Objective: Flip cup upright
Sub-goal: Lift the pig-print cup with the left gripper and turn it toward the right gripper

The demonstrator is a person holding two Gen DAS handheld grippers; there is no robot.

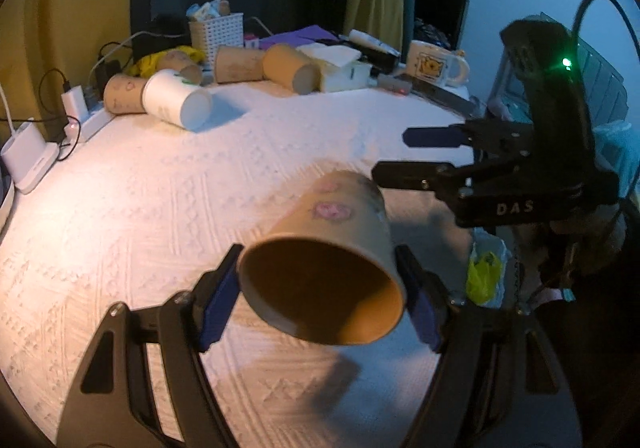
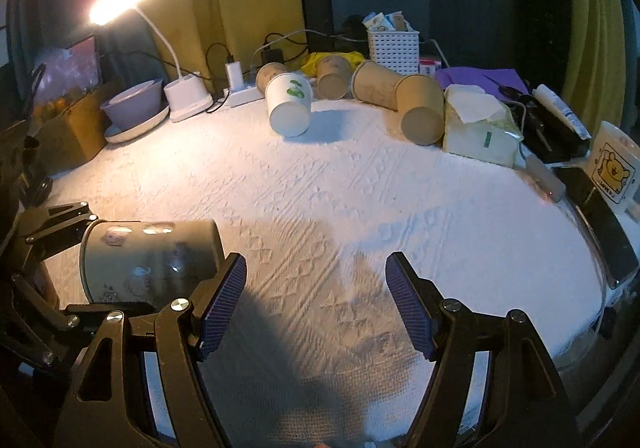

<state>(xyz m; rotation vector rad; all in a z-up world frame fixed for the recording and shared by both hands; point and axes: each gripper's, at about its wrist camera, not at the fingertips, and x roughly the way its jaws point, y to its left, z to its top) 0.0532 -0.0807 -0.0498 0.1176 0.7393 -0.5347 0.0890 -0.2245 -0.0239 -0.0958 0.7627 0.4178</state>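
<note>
My left gripper (image 1: 320,288) is shut on a tan paper cup (image 1: 340,224) with pink prints. It holds the cup by the rim, lying on its side above the white mat (image 1: 160,208), mouth toward the camera. In the right wrist view the same cup (image 2: 152,260) shows at lower left, held by the left gripper's black frame. My right gripper (image 2: 316,300) is open and empty over the mat, just right of the cup's base. It also shows in the left wrist view (image 1: 392,156), its lower finger close to the cup's base.
Several paper cups lie on their sides at the back, among them a white one (image 2: 290,104) and a tan one (image 2: 422,114). A tissue pack (image 2: 480,128), white basket (image 2: 394,46), bear mug (image 2: 612,168), phone (image 2: 608,224), lamp base (image 2: 188,96), bowl (image 2: 134,104) and chargers line the edges.
</note>
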